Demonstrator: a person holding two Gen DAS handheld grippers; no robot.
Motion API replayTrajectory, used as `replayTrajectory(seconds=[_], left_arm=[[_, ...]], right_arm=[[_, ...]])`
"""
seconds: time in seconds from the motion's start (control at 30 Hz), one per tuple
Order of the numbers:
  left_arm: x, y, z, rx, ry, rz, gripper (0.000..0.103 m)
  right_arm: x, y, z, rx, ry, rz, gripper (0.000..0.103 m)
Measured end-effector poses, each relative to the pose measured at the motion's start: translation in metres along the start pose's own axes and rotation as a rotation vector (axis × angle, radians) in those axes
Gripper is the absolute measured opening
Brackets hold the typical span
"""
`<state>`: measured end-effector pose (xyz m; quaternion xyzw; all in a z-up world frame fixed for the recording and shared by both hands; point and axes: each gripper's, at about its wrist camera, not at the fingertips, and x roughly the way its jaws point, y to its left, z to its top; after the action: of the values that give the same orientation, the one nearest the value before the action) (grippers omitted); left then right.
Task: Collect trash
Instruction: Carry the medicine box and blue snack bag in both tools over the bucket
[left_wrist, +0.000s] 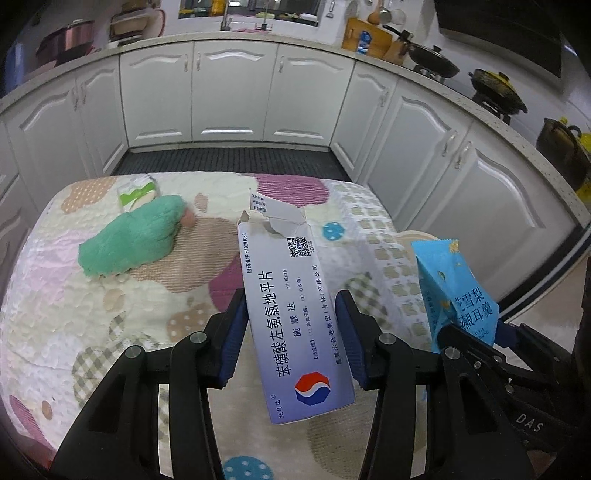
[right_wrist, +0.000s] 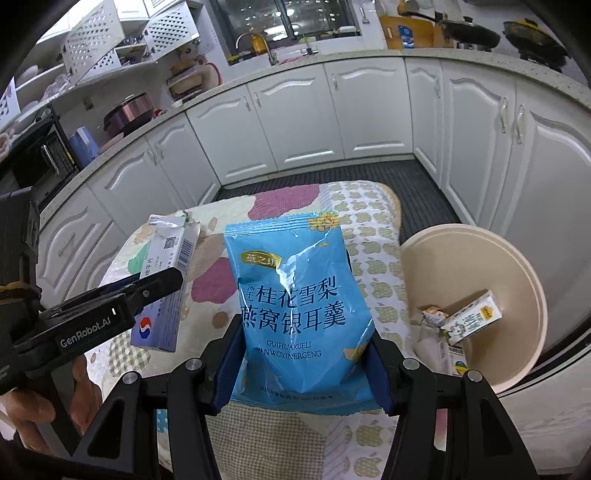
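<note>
Blue-padded fingers of the left gripper (left_wrist: 291, 332) are clamped on a pale violet medicine box (left_wrist: 291, 314), pads pressed to both long sides; the box stands roughly upright with its torn flap at the top and a red-and-blue logo near the bottom.

Right gripper (right_wrist: 301, 354): fingers closed on the lower part of a blue snack pouch (right_wrist: 295, 295), held upright, white Chinese lettering facing the camera. In the left wrist view the same pouch (left_wrist: 454, 288) appears at 3 o'clock of the box, near it but not touching.

Both items are held above a table covered with a quilted cloth (left_wrist: 110, 295) patterned in purple, tan and checked apple shapes.

On the cloth, at 10 o'clock from the box: a green towel (left_wrist: 133, 236), bunched, with a small green-and-white packet (left_wrist: 136, 192) just beyond it, touching or nearly so.

At 3 o'clock of the pouch in the right wrist view, beside the table: a round beige bin (right_wrist: 461, 243), open, holding a small milk carton (right_wrist: 472, 319) lying tilted and a crumpled wrapper (right_wrist: 434, 315) just beside it.

Background: white cabinets (left_wrist: 229, 92) along a curved counter; dark pans (left_wrist: 432, 59) on the stove at 1 o'clock.
</note>
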<state>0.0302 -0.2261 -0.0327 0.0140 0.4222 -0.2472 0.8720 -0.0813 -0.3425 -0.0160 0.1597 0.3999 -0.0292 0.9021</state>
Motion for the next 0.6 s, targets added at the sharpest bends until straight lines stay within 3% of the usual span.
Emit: replayTrajectory(seconds=[0.6], left_arm=[[0.017,-0.079,0.007,0.122,0.015,-0.102,0.046]], right_arm=[[-0.024,-0.069,0.000,0.103,-0.037,-0.113,0.057]])
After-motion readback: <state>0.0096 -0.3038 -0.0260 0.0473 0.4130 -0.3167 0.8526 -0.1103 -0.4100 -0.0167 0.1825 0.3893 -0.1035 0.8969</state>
